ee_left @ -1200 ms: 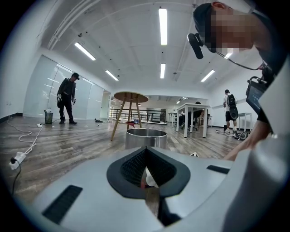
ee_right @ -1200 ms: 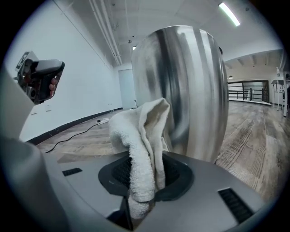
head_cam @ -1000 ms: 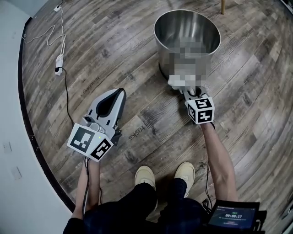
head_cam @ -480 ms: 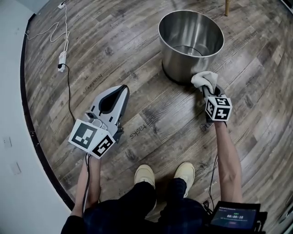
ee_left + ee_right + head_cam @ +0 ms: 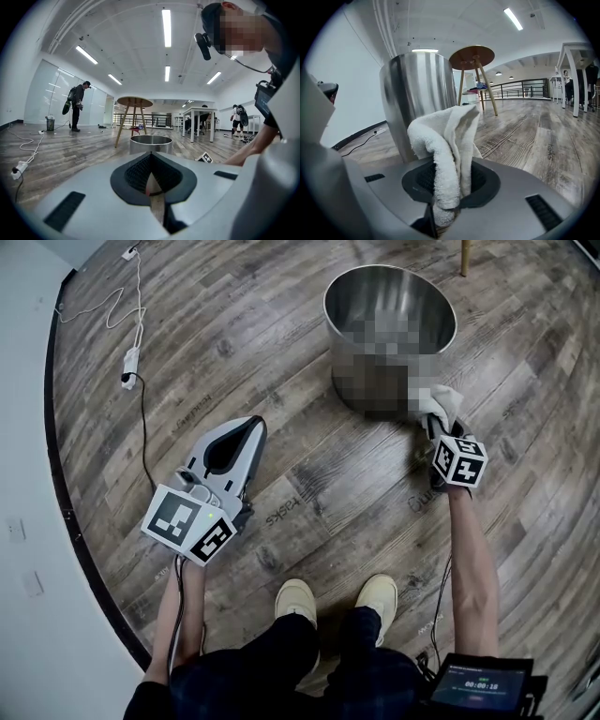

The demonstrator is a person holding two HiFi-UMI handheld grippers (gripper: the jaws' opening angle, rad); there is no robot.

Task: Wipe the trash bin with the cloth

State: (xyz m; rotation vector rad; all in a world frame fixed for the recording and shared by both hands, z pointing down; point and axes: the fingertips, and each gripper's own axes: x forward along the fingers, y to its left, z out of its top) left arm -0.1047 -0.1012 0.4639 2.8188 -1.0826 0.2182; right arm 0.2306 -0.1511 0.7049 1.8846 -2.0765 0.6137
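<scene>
A round steel trash bin (image 5: 330,324) stands upright on the wooden floor, far centre in the head view. My right gripper (image 5: 439,420) is shut on a white terry cloth (image 5: 439,397), which is pressed against the bin's lower right side. In the right gripper view the cloth (image 5: 445,140) bulges up out of the right gripper (image 5: 445,206), with the bin's wall (image 5: 417,93) just behind it. My left gripper (image 5: 249,426) hovers over the floor well left of the bin, shut and holding nothing. The left gripper view shows the left gripper (image 5: 150,180) and the bin (image 5: 151,143) straight ahead.
A power strip with a white cable (image 5: 129,362) lies far left, near the dark baseboard and white wall. A round wooden stool (image 5: 473,56) stands behind the bin. Tables (image 5: 199,119) and a standing person (image 5: 77,105) are far off. The holder's shoes (image 5: 298,601) are below.
My right gripper has slid the cloth to the right round the bin's base, from its front to its right side. The left gripper has hardly moved.
</scene>
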